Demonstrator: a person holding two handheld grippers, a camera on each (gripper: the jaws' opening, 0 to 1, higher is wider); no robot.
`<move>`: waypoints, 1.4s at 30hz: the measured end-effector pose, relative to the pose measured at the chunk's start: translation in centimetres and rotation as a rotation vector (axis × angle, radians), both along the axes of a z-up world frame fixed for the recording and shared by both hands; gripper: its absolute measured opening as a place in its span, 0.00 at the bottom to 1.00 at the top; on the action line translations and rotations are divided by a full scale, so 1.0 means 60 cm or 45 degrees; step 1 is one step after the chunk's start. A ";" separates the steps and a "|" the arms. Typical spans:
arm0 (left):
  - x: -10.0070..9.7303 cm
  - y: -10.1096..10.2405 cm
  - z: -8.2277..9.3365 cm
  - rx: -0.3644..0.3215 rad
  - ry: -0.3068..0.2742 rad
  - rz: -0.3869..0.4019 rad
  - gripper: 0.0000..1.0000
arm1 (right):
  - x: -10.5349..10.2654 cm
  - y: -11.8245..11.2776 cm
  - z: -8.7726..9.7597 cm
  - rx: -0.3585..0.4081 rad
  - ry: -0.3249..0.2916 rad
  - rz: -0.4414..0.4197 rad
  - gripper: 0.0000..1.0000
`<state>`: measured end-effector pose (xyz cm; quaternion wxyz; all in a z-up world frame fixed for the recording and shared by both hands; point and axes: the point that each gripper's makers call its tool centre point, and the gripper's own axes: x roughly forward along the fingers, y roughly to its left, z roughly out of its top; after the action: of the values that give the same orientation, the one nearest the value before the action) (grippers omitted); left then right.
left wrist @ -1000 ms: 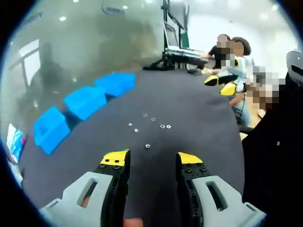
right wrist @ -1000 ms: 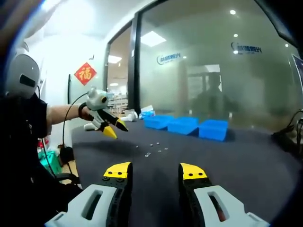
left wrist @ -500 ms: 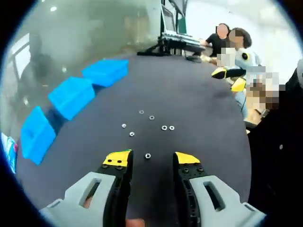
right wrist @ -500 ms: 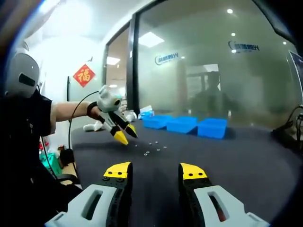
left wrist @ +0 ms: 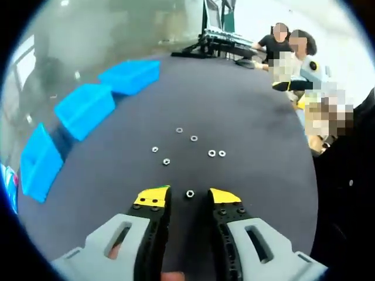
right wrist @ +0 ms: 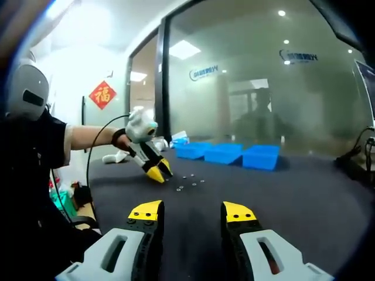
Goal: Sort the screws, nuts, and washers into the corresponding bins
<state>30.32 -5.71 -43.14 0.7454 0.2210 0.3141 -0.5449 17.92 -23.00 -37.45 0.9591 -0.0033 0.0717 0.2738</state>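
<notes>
Red diamond sign (right wrist: 102,93) with a Chinese character on the wall; both grippers' jaws apart, empty.

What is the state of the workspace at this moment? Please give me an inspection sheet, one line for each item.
Surface: dark table, flat, mostly bare.
Job's things: seven small metal parts lie loose and apart near the table's middle; the nearest part lies between the left jaw tips. Three blue bins stand in a row along the far edge.
Clutter: nothing seen.
Grippers: left gripper low over the table, jaws open around the nearest part. Right gripper above the table, open, holding nothing.
Cables: a black cable hangs from the left gripper.
Surroundings: glass wall, red wall ornament, seated people beyond the table.
</notes>
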 end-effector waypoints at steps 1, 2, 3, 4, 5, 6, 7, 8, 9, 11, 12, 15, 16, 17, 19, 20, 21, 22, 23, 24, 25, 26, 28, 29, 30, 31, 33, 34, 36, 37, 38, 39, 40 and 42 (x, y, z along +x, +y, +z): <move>0.000 0.000 -0.001 0.000 0.001 0.001 0.22 | 0.000 0.001 0.000 0.000 0.000 0.000 0.35; 0.001 0.000 -0.002 -0.001 0.007 0.003 0.21 | 0.000 0.001 0.000 0.002 0.000 -0.001 0.35; 0.001 0.001 -0.004 0.001 0.011 0.007 0.21 | 0.000 0.002 0.000 0.002 0.000 -0.002 0.35; 0.002 0.001 -0.005 0.003 0.012 0.007 0.20 | 0.000 0.002 0.000 0.003 0.000 -0.002 0.35; 0.002 0.002 -0.006 0.003 0.015 0.007 0.20 | 0.000 0.003 0.000 0.005 0.000 -0.001 0.35; 0.002 0.002 -0.006 -0.001 0.020 0.011 0.20 | -0.001 0.005 0.001 0.005 -0.001 0.000 0.35; 0.002 0.002 -0.006 -0.002 0.024 0.013 0.20 | -0.001 0.006 0.001 0.004 -0.001 0.000 0.35; 0.002 0.002 -0.006 -0.003 0.024 0.013 0.19 | -0.002 0.007 0.002 0.003 -0.001 0.001 0.35; 0.002 0.002 -0.006 -0.004 0.025 0.012 0.18 | -0.002 0.008 0.002 0.004 0.000 0.002 0.35; 0.001 0.002 -0.006 -0.009 0.031 0.016 0.18 | -0.002 0.010 0.003 0.002 0.000 0.002 0.35; 0.000 0.002 -0.006 -0.010 0.034 0.016 0.17 | -0.002 0.010 0.003 0.002 0.000 0.001 0.35; 0.001 0.004 -0.006 -0.014 0.035 0.022 0.14 | -0.003 0.012 0.004 0.001 0.000 0.003 0.35; 0.002 0.004 -0.005 -0.016 0.034 0.023 0.14 | -0.003 0.013 0.004 0.000 0.000 0.004 0.35; 0.002 0.004 -0.005 -0.017 0.032 0.021 0.14 | -0.003 0.014 0.004 0.001 0.000 0.005 0.35; 0.001 0.005 -0.006 -0.019 0.038 0.016 0.14 | -0.003 0.016 0.004 0.000 0.000 0.006 0.35; 0.000 0.005 -0.006 -0.019 0.038 0.017 0.14 | -0.003 0.017 0.004 0.000 0.000 0.007 0.35; 0.001 0.005 -0.006 -0.020 0.036 0.017 0.13 | -0.003 0.018 0.004 -0.001 0.000 0.008 0.35; 0.000 0.005 -0.006 -0.018 0.036 0.015 0.13 | -0.003 0.018 0.004 -0.001 0.000 0.008 0.35; 0.000 0.004 -0.007 -0.018 0.033 0.010 0.13 | -0.003 0.019 0.005 -0.001 0.000 0.009 0.35; 0.000 0.003 -0.007 -0.017 0.031 0.009 0.13 | -0.003 0.020 0.005 0.000 0.000 0.009 0.35; 0.000 0.003 -0.007 -0.015 0.028 0.007 0.12 | -0.003 0.020 0.005 0.000 0.000 0.010 0.35; 0.000 0.002 -0.007 -0.015 0.029 0.007 0.12 | -0.004 0.021 0.005 -0.002 0.000 0.012 0.35; 0.001 0.001 -0.007 -0.019 0.036 0.012 0.11 | -0.004 0.022 0.006 -0.003 -0.001 0.013 0.35; 0.001 0.000 -0.007 -0.020 0.037 0.014 0.10 | -0.004 0.022 0.006 -0.004 -0.002 0.013 0.35; 0.001 0.000 -0.008 -0.022 0.039 0.015 0.09 | -0.004 0.021 0.005 -0.004 -0.001 0.012 0.35; 0.000 0.000 -0.008 -0.023 0.042 0.014 0.09 | -0.004 0.021 0.005 -0.004 -0.001 0.012 0.35; -0.001 -0.001 -0.008 -0.025 0.044 0.011 0.07 | -0.005 0.021 0.005 -0.006 0.000 0.012 0.35; -0.002 -0.001 -0.008 -0.026 0.044 0.011 0.06 | -0.005 0.020 0.004 -0.007 0.001 0.012 0.35; -0.003 -0.001 -0.008 -0.030 0.043 0.014 0.06 | -0.005 0.020 0.005 -0.004 0.000 0.012 0.35; -0.003 0.000 -0.008 -0.034 0.045 0.017 0.06 | -0.005 0.021 0.005 -0.004 0.000 0.013 0.35; -0.003 0.000 -0.009 -0.041 0.050 0.025 0.06 | -0.005 0.021 0.005 -0.004 -0.001 0.014 0.35; -0.003 0.000 -0.009 -0.050 0.056 0.036 0.06 | -0.005 0.022 0.005 -0.003 -0.001 0.015 0.35; -0.002 0.000 -0.009 -0.059 0.058 0.044 0.06 | -0.005 0.023 0.005 -0.003 -0.002 0.016 0.35; -0.004 0.001 -0.009 -0.069 0.049 0.048 0.06 | -0.005 0.024 0.005 -0.005 -0.001 0.018 0.35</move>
<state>30.08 -5.65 -43.67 0.7551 0.1843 0.3176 -0.5431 17.60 -21.57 -37.17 0.9571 -0.0057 0.0717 0.2806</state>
